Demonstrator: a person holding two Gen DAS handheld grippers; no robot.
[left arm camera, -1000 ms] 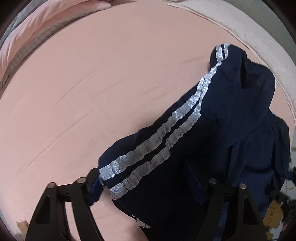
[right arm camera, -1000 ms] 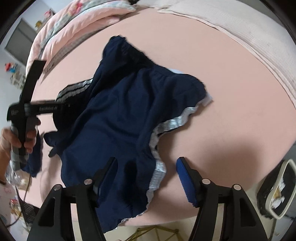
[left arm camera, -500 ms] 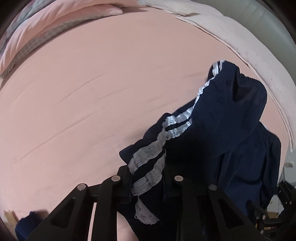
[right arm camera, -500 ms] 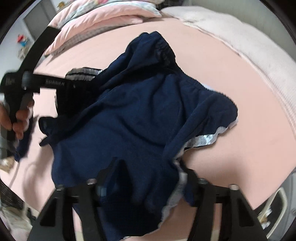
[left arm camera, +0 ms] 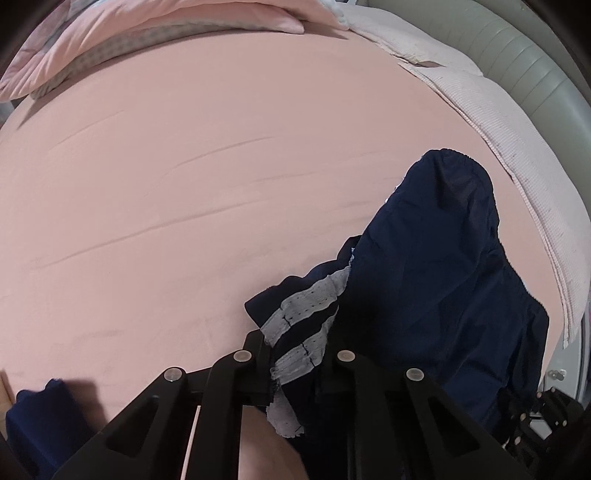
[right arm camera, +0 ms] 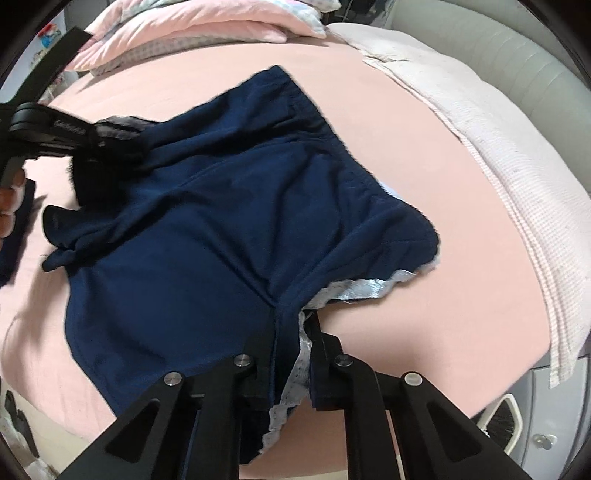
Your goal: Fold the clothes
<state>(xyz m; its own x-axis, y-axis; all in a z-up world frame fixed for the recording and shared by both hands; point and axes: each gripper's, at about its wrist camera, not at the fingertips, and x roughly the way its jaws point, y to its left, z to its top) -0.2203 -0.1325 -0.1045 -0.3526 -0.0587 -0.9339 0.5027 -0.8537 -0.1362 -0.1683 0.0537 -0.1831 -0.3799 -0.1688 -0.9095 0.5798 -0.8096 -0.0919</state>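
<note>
Shorts [right arm camera: 207, 229] spread on bed [right arm camera: 424, 155], centre of right wrist view. Left hand-held gripper [right arm camera: 110, 142] at shorts' far-left corner; right hand-held gripper [right arm camera: 291, 354] at near hem, cloth between its fingers. Pillows [right arm camera: 207, 26] behind shorts, at bed's far edge. Blanket [right arm camera: 517, 155] along bed's right side, right of shorts. In left wrist view, another garment [left arm camera: 40, 424] on bed at near left, apart from shorts [left arm camera: 424, 277].
</note>
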